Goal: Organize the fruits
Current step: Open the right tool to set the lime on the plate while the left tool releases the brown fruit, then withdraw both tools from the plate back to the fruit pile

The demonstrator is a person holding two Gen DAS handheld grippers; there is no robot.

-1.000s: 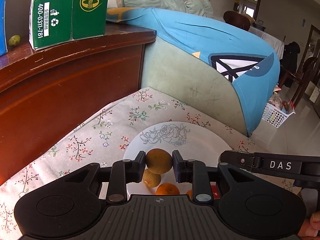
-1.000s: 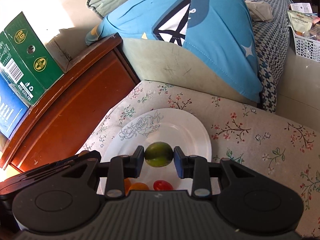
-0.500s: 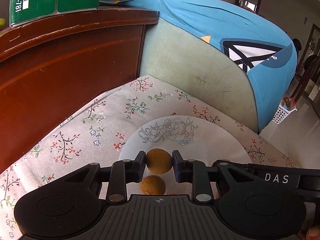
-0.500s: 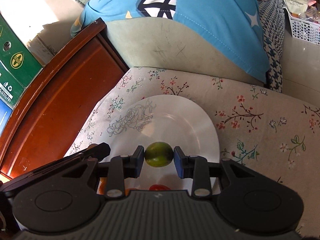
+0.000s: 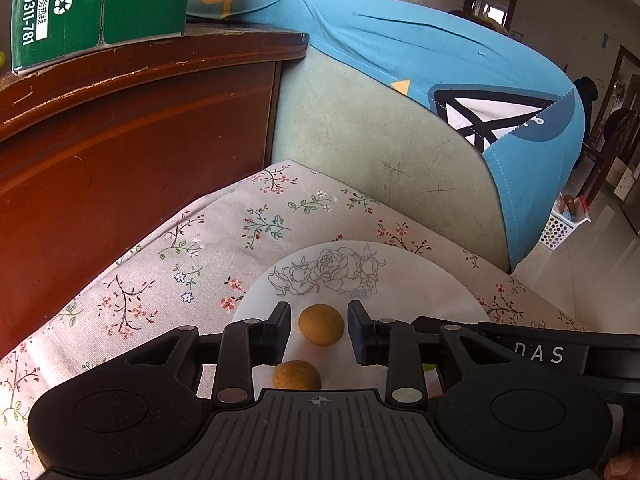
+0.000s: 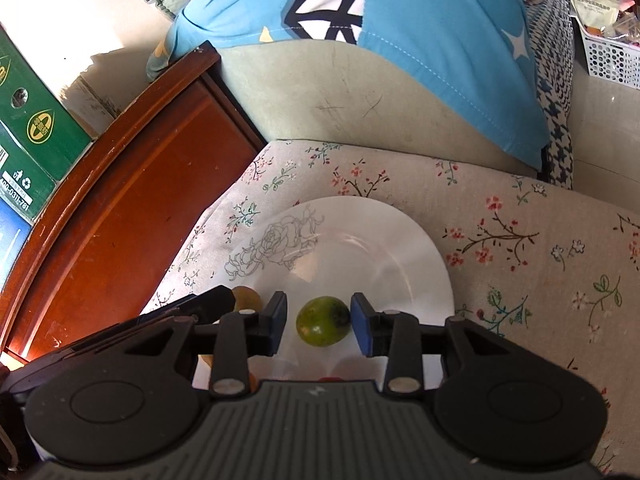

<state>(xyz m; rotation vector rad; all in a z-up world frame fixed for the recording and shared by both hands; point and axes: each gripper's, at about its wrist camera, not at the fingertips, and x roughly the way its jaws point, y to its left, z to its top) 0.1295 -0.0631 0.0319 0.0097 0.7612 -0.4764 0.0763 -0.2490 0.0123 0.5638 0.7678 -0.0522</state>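
Note:
A white plate (image 5: 404, 288) with a rose print lies on the floral cloth. My left gripper (image 5: 319, 330) hovers low over it, jaws opening. A round orange-brown fruit (image 5: 321, 325) rests on the plate between the pads with small gaps on both sides. A second brown fruit (image 5: 297, 376) lies just behind it. My right gripper (image 6: 319, 322) is beside the left one over the same plate (image 6: 360, 248), jaws opening. A green fruit (image 6: 323, 321) sits on the plate between them, free of the left pad. A brown fruit (image 6: 246, 299) peeks past the left gripper's tip.
A dark wooden cabinet (image 5: 120, 140) rises at the left, carrying a green carton (image 5: 100, 4). A pale sofa arm under a blue cover (image 5: 400, 60) stands behind the cloth-covered surface (image 6: 520, 240). A white basket (image 6: 608, 56) sits on the floor at far right.
Both grippers sank toward the plate, then their jaws spread. The brown fruit and the green fruit, gripped before, now rest on the plate between the pads.

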